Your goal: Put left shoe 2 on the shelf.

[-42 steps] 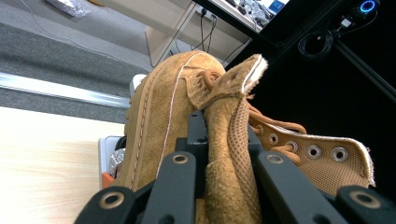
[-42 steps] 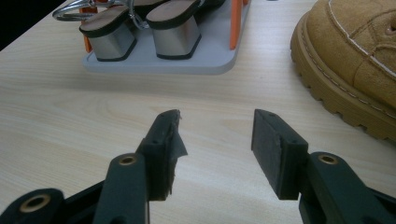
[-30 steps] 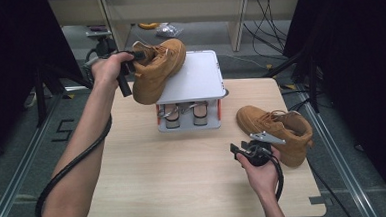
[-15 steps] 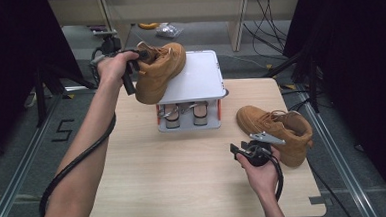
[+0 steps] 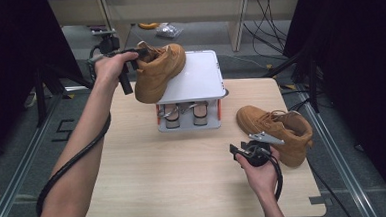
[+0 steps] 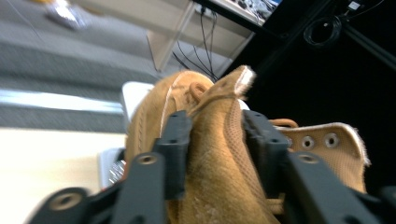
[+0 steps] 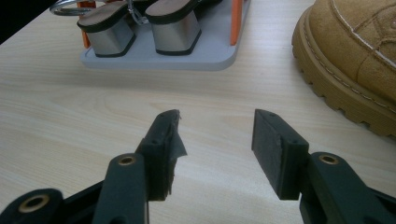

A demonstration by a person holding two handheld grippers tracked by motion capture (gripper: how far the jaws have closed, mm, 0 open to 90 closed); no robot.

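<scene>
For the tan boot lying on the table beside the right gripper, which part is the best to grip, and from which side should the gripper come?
Probably the ankle collar. The boot on the table stands upright on its sole, toe toward the rack, so its thin collar wall faces up. The open right gripper could come from above, one jaw inside the opening and one outside. The toe looks too wide.

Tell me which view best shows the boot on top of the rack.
The high view: the boot lies whole on the rack's white top shelf, toe overhanging the near edge. The left gripper view shows its collar close up between the left gripper's just-opened jaws. The right gripper view shows the other boot.
</scene>
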